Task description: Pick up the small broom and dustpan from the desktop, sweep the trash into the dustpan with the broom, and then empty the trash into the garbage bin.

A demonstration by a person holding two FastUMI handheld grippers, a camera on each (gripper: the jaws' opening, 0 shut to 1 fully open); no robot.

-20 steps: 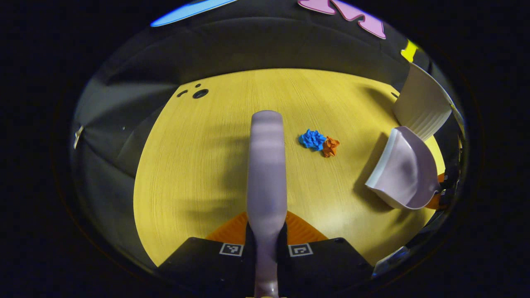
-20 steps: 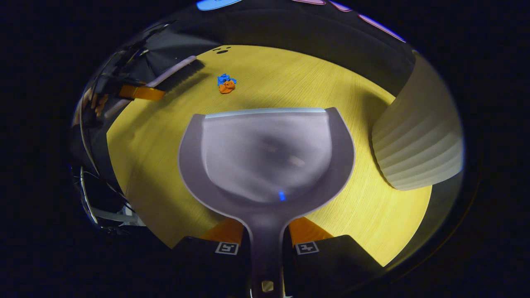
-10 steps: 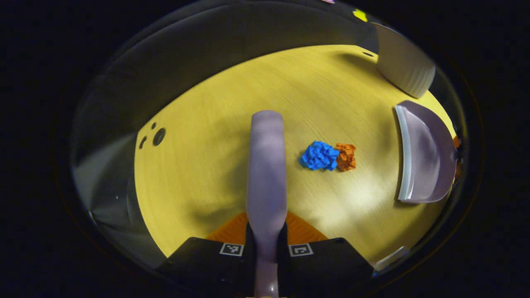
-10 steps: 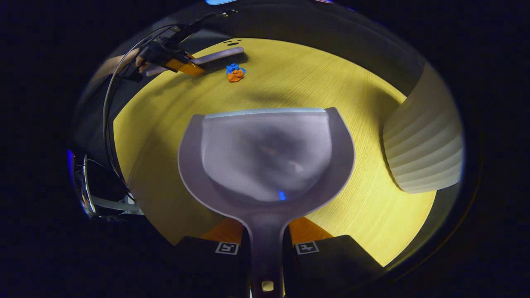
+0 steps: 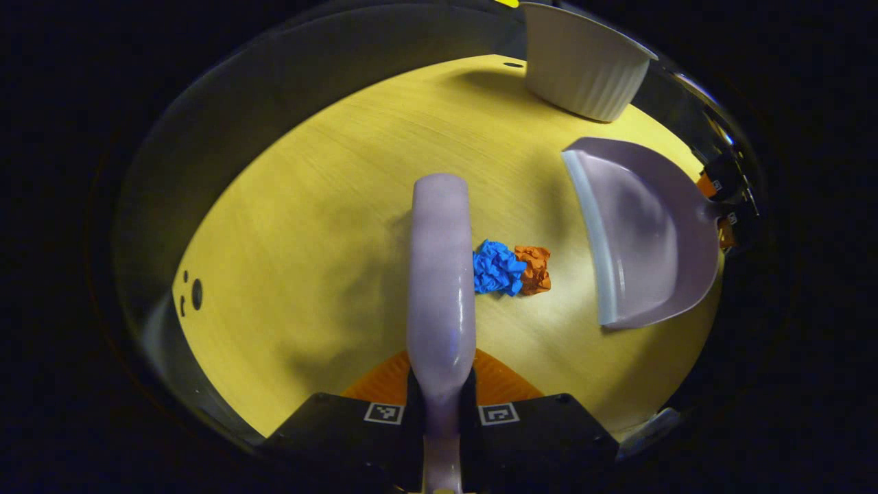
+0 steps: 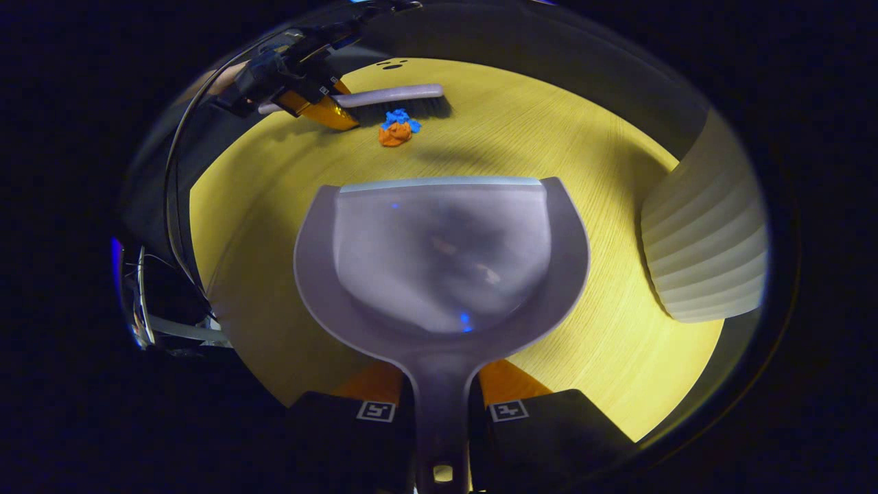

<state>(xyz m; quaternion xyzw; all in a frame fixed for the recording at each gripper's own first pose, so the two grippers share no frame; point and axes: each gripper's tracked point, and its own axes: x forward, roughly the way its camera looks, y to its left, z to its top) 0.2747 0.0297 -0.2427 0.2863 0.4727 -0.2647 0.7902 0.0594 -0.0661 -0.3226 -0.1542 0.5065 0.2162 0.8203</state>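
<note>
With both sets of fingers clamped — left gripper [image 5: 441, 405] on broom [image 5: 440, 274], right gripper [image 6: 441, 412] on dustpan [image 6: 439, 261] — sweep the paper wads [image 5: 511, 269], frame centre, rightward into its lip.

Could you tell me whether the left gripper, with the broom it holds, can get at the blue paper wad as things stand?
Probably yes: the broom sits right beside the blue wad, bare desktop around.

I count one broom [image 5: 440, 274] clamped between my left fingers, running toward twelve o'clock. One dustpan [image 6: 440, 261] sits in my right fingers. Two paper wads lie on one yellow desktop [image 5: 329, 206]: one blue wad [image 5: 496, 267] and one orange wad [image 5: 534, 269], touching, at two o'clock off the broom's middle. One ribbed white bin [image 5: 583, 68] stands at one o'clock.
</note>
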